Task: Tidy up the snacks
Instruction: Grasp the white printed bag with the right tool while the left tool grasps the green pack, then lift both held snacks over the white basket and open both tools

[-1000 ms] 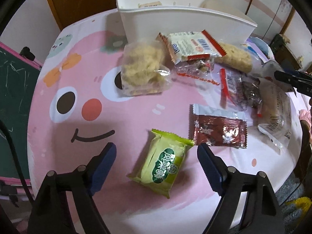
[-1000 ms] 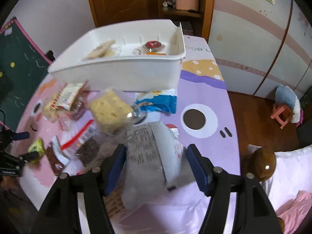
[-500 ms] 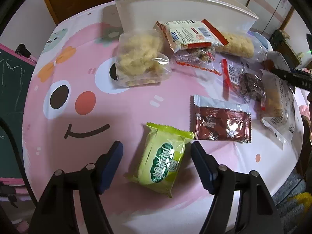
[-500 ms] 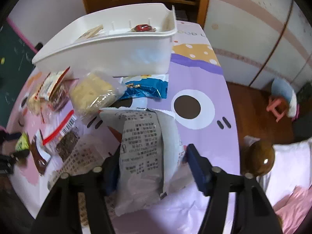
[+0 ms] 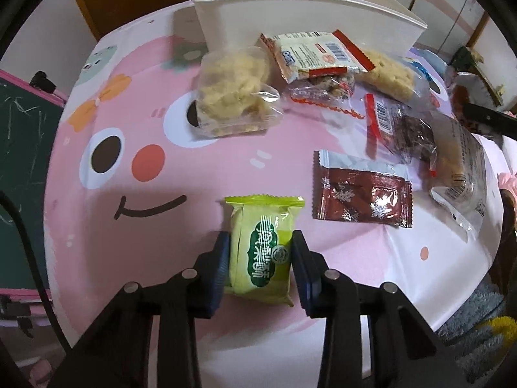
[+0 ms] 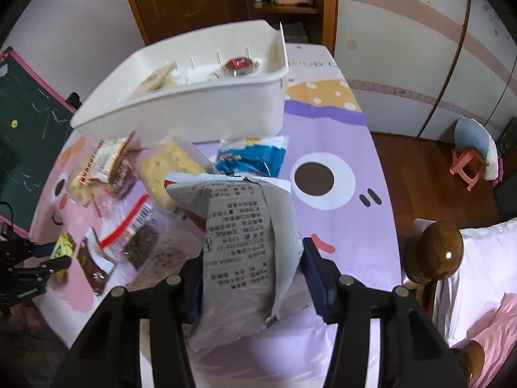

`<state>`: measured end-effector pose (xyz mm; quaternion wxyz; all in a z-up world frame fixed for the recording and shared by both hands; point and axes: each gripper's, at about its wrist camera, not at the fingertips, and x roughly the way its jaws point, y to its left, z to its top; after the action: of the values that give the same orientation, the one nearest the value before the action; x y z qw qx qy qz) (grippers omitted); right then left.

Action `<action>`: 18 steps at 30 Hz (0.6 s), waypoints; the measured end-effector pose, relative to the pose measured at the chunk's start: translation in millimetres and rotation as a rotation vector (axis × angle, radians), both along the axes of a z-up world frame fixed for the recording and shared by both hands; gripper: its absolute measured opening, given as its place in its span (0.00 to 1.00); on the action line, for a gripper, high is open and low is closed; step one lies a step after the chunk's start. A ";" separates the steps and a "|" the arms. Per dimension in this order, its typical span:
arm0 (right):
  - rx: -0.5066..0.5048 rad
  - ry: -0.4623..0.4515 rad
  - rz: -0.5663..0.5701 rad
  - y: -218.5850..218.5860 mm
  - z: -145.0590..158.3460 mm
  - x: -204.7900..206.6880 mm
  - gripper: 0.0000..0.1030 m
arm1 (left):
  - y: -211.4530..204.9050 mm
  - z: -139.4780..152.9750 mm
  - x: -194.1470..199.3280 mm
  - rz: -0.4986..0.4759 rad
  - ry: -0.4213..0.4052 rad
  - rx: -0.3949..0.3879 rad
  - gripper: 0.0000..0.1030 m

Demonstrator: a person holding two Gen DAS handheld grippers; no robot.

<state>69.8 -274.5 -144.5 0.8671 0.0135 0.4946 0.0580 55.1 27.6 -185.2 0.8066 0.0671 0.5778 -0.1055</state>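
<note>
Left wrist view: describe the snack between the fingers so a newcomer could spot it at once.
Start at the white bin at the table's far end and come down past the clear-wrapped snacks to the near edge. There the left gripper is shut on the green packet, the only lime-green wrapper, left of the brown foil packet.

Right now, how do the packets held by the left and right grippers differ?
The green packet in the left gripper is bright green with a dark green oval label; the grey packet in the right gripper is pale grey with black printed text. The green packet is compact and blocky; the grey packet is longer and floppier, reaching well past the fingers. Both are sealed snack wrappers pinched from both sides.
</note>
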 end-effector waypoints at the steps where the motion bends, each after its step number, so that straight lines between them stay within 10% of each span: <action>1: 0.007 -0.013 0.003 1.7 6.3 -2.5 0.50 | 0.5 2.2 -1.1 0.003 -0.006 -0.003 0.34; 18: 0.031 -0.215 0.099 49.7 99.9 -20.2 0.50 | -4.7 147.4 5.2 0.039 -0.293 -0.100 0.34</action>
<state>49.7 -224.7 -44.6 0.9108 -0.0038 0.3981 0.1096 60.3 22.9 -37.8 0.8866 0.0301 0.4489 -0.1075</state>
